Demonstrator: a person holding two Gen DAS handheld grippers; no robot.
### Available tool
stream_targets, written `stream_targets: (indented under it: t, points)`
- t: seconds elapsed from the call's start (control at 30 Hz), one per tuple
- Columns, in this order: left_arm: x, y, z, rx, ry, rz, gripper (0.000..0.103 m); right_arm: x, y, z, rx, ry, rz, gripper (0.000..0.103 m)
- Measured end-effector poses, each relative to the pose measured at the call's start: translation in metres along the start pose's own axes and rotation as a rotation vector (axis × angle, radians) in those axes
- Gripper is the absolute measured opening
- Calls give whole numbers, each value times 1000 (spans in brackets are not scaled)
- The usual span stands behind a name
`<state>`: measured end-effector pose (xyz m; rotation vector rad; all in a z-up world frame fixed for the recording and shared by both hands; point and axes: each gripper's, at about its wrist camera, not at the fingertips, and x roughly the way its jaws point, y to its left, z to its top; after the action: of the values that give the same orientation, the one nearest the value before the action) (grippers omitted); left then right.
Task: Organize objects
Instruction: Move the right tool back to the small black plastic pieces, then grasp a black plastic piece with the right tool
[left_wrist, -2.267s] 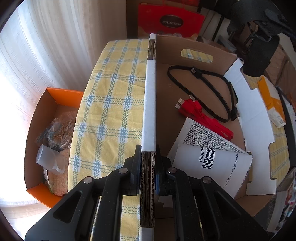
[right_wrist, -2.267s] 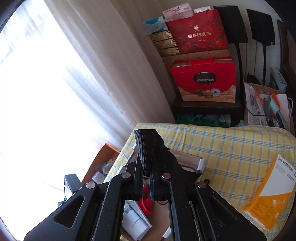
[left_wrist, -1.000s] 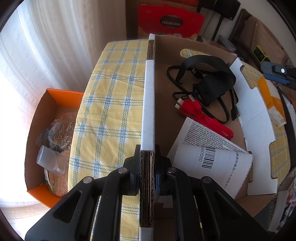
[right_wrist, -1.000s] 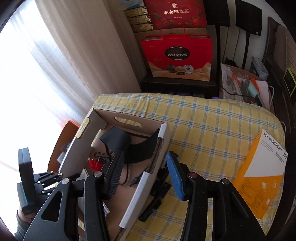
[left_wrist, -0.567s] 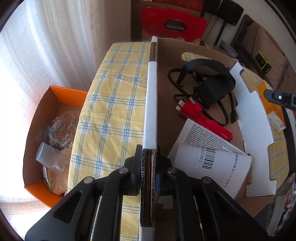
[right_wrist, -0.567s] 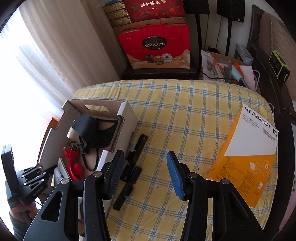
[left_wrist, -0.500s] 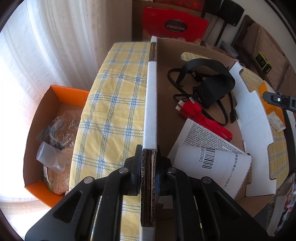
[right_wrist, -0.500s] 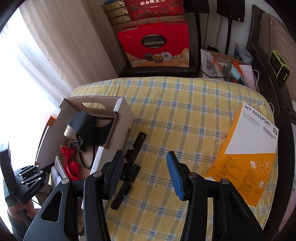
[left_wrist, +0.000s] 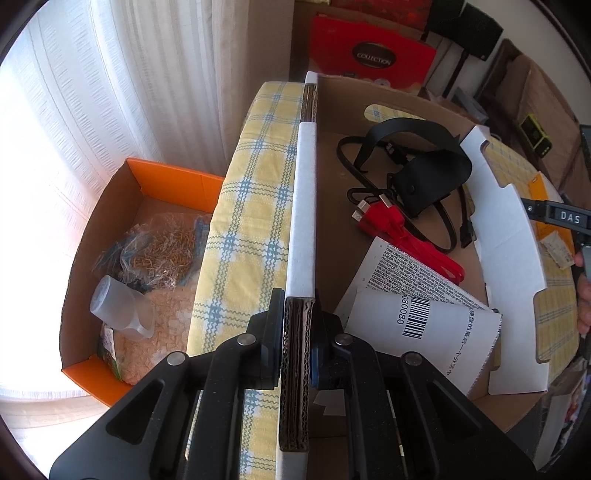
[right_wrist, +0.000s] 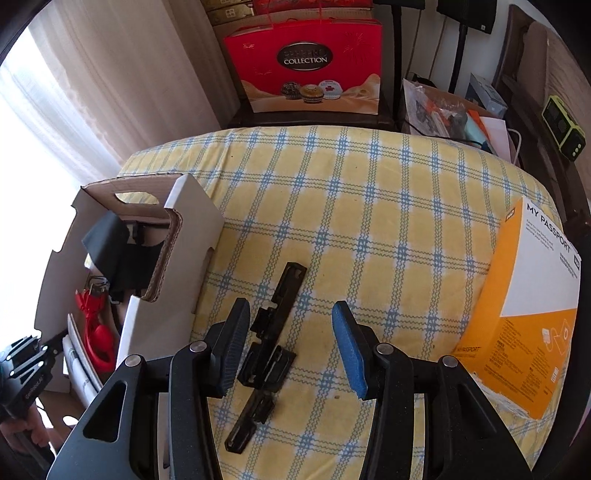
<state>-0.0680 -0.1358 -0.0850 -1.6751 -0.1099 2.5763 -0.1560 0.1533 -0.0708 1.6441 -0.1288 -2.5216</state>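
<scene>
My left gripper (left_wrist: 295, 332) is shut on the near wall of a cardboard box (left_wrist: 306, 206) that stands on a yellow checked tablecloth (left_wrist: 255, 206). Inside the box lie a black pouch with strap (left_wrist: 424, 177), a red cable (left_wrist: 410, 243) and a white printed sheet (left_wrist: 417, 314). In the right wrist view my right gripper (right_wrist: 291, 343) stands open just above a long black plastic bracket (right_wrist: 271, 343) lying on the cloth beside the box (right_wrist: 184, 258). Nothing is pressed between its fingers. An orange and white box marked MY PASSPORT (right_wrist: 524, 314) lies at the right.
An orange carton (left_wrist: 122, 266) with bags and a clear bottle sits on the floor left of the table. A red gift bag (right_wrist: 306, 62), black stands and clutter line the back. A green device (right_wrist: 563, 127) sits far right.
The right gripper has sunk and swung right from over the cardboard box to above the black bracket. The black pouch, carried earlier, lies in the box. The left gripper keeps its grip.
</scene>
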Motion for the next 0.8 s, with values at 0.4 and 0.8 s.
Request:
stream_targets:
  t: [0.4, 0.8]
  points:
    - [0, 1, -2, -1, 0, -6, 10, 17, 16, -2, -14, 6, -76, 43]
    - [-2, -2, -2, 17, 2, 5, 10, 13, 28, -8, -78, -5, -115, 11]
